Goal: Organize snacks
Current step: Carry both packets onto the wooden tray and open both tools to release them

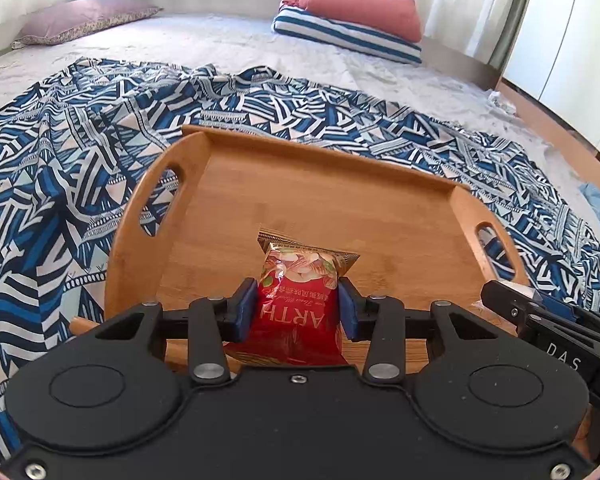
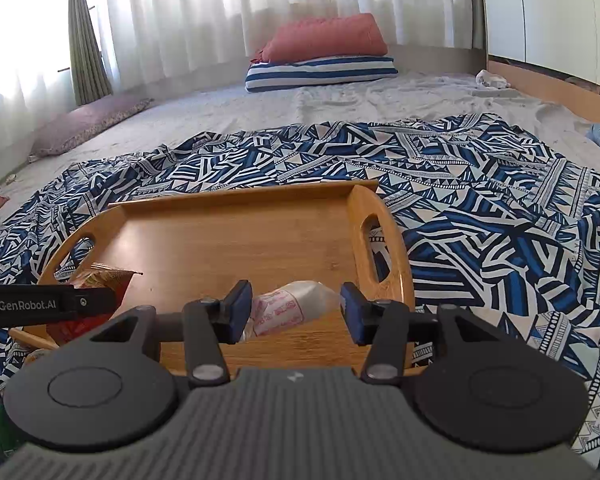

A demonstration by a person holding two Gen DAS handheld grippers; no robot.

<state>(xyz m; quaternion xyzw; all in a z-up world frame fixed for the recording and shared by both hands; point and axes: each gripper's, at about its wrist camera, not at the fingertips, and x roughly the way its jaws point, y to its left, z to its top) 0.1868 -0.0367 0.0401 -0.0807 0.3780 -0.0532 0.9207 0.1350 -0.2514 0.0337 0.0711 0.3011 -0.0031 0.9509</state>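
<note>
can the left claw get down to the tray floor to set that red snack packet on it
Probably yes. The left claw, shut on the red snack packet, sits over the wooden tray, whose floor ahead looks bare. The right claw, holding a clear packet, is off to the side, apart from it.

My left gripper (image 1: 298, 304) clamps a red snack pack (image 1: 298, 292) between both blue pads (image 1: 244, 308), pack standing upright, its crimped top ahead of the fingertips. Below and ahead: a wooden tray (image 1: 380, 184), floor bare, handle slots at either end. Tray sits on a blue-white patterned cloth (image 1: 80, 140) spread over a bed. My right gripper (image 1: 540, 312) enters from the right, over the tray's near right corner. Far ahead: purple pillow (image 1: 84, 20) left, red pillow (image 1: 364, 4) on striped pillow (image 1: 348, 38) right.
</note>
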